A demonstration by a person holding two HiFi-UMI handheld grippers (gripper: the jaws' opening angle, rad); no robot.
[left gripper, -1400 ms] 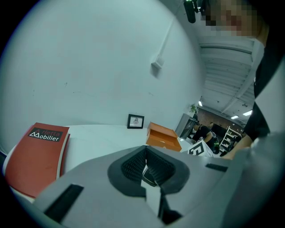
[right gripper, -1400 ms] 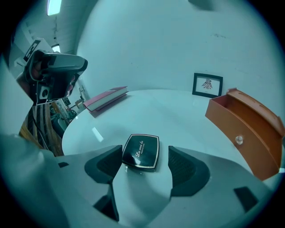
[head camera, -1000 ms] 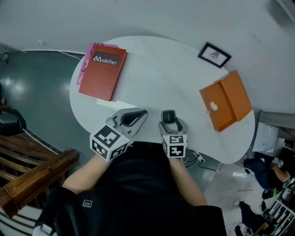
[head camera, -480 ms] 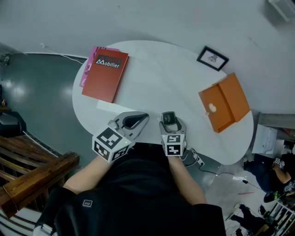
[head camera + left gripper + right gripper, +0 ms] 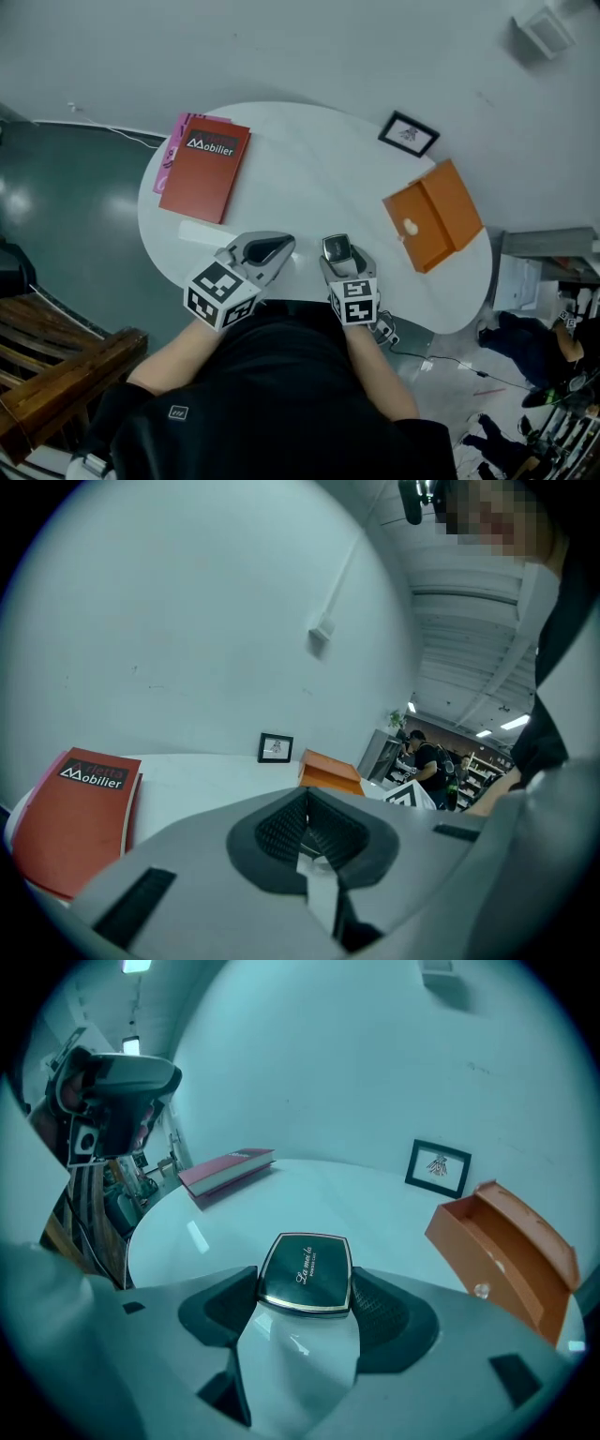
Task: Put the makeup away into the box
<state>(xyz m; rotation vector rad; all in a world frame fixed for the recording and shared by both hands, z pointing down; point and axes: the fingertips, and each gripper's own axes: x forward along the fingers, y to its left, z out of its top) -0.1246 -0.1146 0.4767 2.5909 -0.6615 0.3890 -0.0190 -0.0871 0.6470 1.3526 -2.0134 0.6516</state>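
While the orange box (image 5: 433, 217) stands open at the right side of the white tabletop (image 5: 309, 178), the right gripper (image 5: 338, 253) holds the task's one piece of makeup, a black compact (image 5: 305, 1274). It lies flat between the jaws, which are clamped on its two sides. The compact sits lid up, just above the near edge of the tabletop and well apart from the box. That hold would likely let it be carried across level and laid inside.

The left gripper (image 5: 266, 249) hovers just beside the right one, its jaws pressed together on nothing. It is apparently a spare hand out of the way.

By count there are two grippers and one compact. There is one box, its flap thrown back, with a small pale round thing (image 5: 411, 226) on it, too small to identify. Two books lie at the far left, a red book (image 5: 204, 169) on a pink book (image 5: 176, 141). One framed picture (image 5: 408, 134) stands at the back of the tabletop, and one white slip (image 5: 202, 232) lies near the left edge. No other makeup shows.
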